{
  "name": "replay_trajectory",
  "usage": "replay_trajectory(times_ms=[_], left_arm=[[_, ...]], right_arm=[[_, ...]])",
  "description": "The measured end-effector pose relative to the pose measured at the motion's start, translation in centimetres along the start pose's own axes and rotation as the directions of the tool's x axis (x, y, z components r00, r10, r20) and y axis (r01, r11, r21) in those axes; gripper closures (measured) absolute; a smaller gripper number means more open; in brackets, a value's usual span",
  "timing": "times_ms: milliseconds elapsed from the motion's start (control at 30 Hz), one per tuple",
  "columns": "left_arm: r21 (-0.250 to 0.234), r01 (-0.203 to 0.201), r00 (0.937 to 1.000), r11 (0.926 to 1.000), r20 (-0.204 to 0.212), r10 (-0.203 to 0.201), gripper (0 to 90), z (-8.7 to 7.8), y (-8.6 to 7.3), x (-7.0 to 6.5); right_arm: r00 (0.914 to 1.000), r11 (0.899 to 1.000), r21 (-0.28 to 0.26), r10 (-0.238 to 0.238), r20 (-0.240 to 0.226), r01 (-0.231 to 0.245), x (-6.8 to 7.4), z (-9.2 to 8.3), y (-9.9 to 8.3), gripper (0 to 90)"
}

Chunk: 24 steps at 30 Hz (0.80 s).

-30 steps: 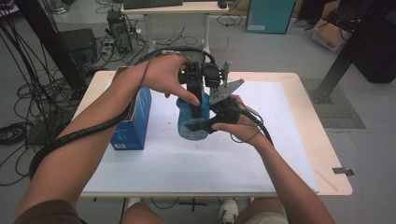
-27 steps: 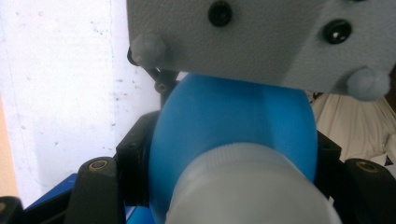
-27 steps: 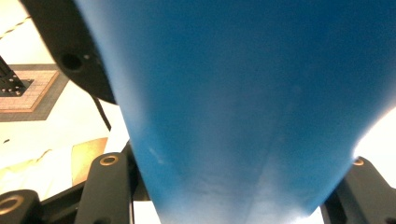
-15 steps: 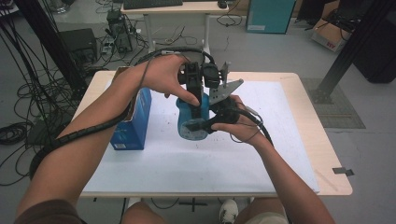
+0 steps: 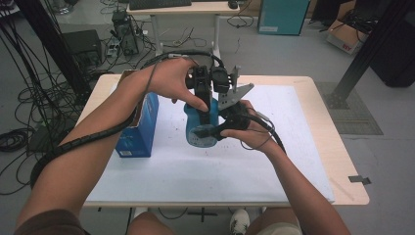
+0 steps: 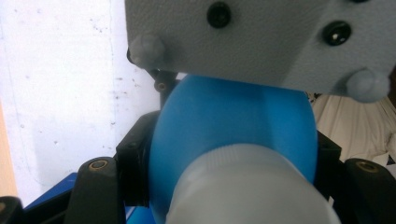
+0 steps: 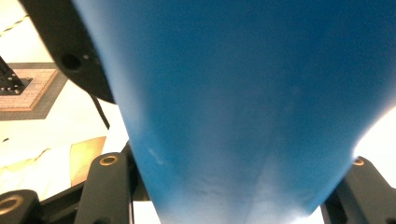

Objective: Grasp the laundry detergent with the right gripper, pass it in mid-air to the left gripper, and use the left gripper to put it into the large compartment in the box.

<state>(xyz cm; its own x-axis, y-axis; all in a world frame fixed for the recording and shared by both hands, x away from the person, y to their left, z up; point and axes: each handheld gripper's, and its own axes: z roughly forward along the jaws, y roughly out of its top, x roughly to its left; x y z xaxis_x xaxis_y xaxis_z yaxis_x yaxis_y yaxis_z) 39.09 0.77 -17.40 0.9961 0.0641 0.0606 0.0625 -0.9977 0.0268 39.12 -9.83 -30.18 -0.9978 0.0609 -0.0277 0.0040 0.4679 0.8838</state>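
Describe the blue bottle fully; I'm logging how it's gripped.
The bottle is blue, smooth plastic by the look, with a rounded shoulder and a whitish ribbed cap. It is held over the white sheet, apparently clear of it, beside the blue box. The left claw grips near its cap, the right claw grips its body.

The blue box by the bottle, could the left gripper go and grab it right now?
Probably not yet. The left gripper is shut on the blue bottle, which the right gripper clamps too. The blue box stands close by with nothing between, so once the bottle is let go it looks reachable.
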Motion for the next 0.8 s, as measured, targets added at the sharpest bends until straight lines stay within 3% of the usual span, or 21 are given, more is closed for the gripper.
replay_trajectory(times_ms=[567,600,633,800], left_arm=[[0.000,-0.006,1.0000,1.0000,-0.002,0.006,36.2,-0.07,0.11,0.03],[0.000,-0.005,1.0000,1.0000,0.001,0.005,36.2,-0.06,0.12,0.01],[0.000,-0.014,0.9995,0.9999,0.030,0.014,36.2,-0.06,0.18,0.11],[-0.012,-0.009,0.9993,0.9999,0.037,0.010,36.2,0.06,0.18,0.01]], right_arm=[[1.0000,1.000,-0.005,0.002,0.001,-0.002,-0.06,-0.07,-0.01,41.4],[1.0000,1.000,-0.004,0.002,0.002,-0.002,-0.05,-0.09,-0.01,41.4],[1.0000,1.000,-0.005,0.000,0.003,0.000,-0.07,-0.11,-0.01,41.4],[1.0000,1.000,-0.005,0.001,0.002,-0.001,-0.04,-0.12,-0.02,41.4]])
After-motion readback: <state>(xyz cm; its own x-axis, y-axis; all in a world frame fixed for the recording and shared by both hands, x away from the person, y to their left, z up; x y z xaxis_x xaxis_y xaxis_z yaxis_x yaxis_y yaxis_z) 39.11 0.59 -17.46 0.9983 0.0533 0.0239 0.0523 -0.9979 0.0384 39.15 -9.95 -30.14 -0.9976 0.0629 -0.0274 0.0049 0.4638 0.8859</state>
